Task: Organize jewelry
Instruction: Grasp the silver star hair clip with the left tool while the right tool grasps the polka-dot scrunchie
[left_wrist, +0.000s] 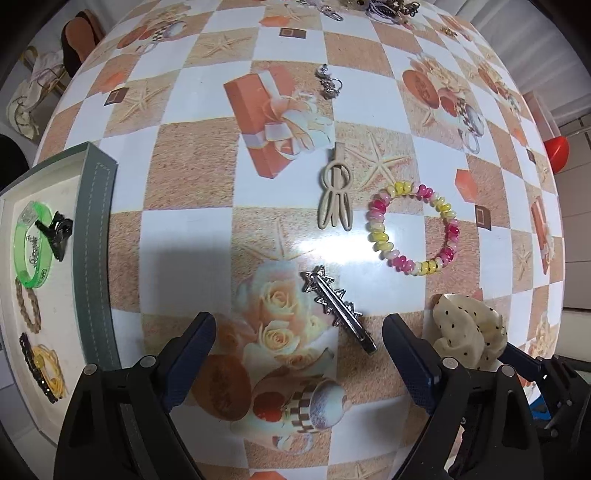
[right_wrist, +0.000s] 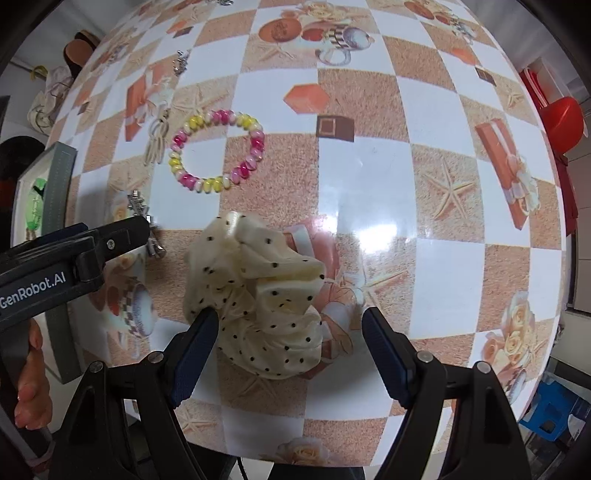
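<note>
Cream polka-dot scrunchie lies on the bench between the spread fingers of the right hand-held gripper, its left finger touching the fabric. The left hand-held gripper is open, a silver star clip lying between its fingertips. Farther off lie a pink-and-yellow bead bracelet and a beige clip. At left, a tray holds a green bangle.
</note>
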